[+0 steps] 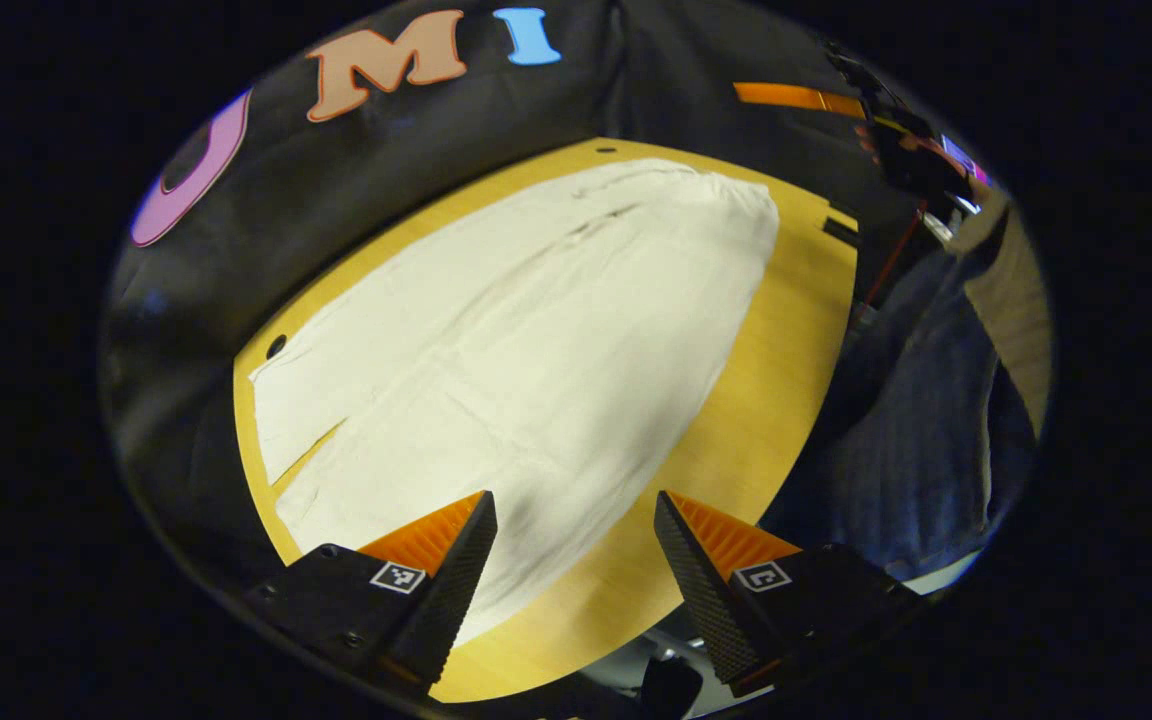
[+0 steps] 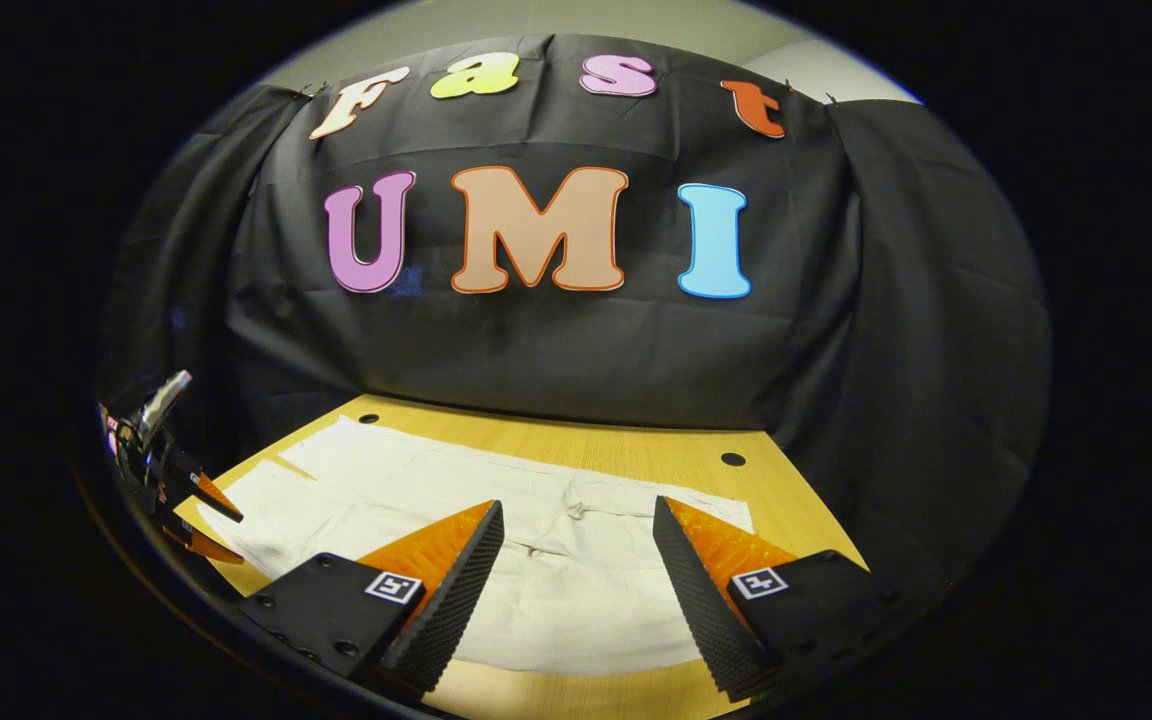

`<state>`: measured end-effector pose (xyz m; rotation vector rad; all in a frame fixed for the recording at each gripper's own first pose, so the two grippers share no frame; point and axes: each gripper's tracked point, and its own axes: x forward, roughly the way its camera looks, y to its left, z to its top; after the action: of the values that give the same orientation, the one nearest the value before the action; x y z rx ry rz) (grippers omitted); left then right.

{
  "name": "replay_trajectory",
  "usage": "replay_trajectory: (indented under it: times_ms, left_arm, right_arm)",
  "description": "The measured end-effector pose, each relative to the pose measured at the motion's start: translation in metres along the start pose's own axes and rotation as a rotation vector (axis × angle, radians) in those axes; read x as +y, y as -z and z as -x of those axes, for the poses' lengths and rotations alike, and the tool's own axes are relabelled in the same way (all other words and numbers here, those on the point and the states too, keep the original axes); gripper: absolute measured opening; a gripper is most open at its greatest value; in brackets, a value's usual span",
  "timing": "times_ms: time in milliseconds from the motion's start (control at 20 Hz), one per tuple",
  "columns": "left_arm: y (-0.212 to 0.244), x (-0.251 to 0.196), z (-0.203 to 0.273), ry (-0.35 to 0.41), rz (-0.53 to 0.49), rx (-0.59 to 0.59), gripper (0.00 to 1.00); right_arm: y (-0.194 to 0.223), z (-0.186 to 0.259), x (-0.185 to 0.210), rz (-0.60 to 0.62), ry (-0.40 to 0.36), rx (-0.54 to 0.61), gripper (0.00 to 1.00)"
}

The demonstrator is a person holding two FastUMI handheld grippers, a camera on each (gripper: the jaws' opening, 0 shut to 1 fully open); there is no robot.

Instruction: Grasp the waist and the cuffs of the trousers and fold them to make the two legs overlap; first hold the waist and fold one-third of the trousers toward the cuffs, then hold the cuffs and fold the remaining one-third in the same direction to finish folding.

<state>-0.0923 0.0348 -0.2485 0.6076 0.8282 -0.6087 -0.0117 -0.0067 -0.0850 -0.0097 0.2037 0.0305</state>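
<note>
White trousers (image 1: 526, 350) lie flat on the wooden worktop (image 1: 736, 440); both tongs, left (image 1: 576, 560) and right (image 2: 576, 560), hover released above, gripping nothing.

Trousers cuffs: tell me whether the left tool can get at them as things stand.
Probably yes. The left tool hangs open above the trousers spread flat on the table, with nothing lying between it and the cuffs.

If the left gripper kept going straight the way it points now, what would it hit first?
Probably the trousers. The left gripper is open and points down at them where they lie flat on the table, with nothing between. The near edge of the cloth sits between its fingers; depth is hard to judge.
</note>
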Motion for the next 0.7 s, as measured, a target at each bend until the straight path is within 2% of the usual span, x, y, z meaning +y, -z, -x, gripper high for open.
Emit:
replay_trajectory:
  times_ms: [200, 350, 700]
  left_arm:
    - [0.053, 0.008, -0.002, 0.035, -0.116, 0.153, 0.95]
    - [0.086, 0.021, -0.007, 0.058, -0.205, 0.244, 0.92]
    - [0.106, 0.035, -0.014, 0.101, -0.228, 0.299, 0.89]
  right_arm:
    - [0.010, 0.005, 0.005, 0.007, 0.003, 0.033, 0.96]
    - [0.014, 0.006, 0.010, 0.029, 0.008, 0.050, 0.96]
    - [0.020, 0.010, 0.023, 0.047, -0.014, 0.080, 0.96]
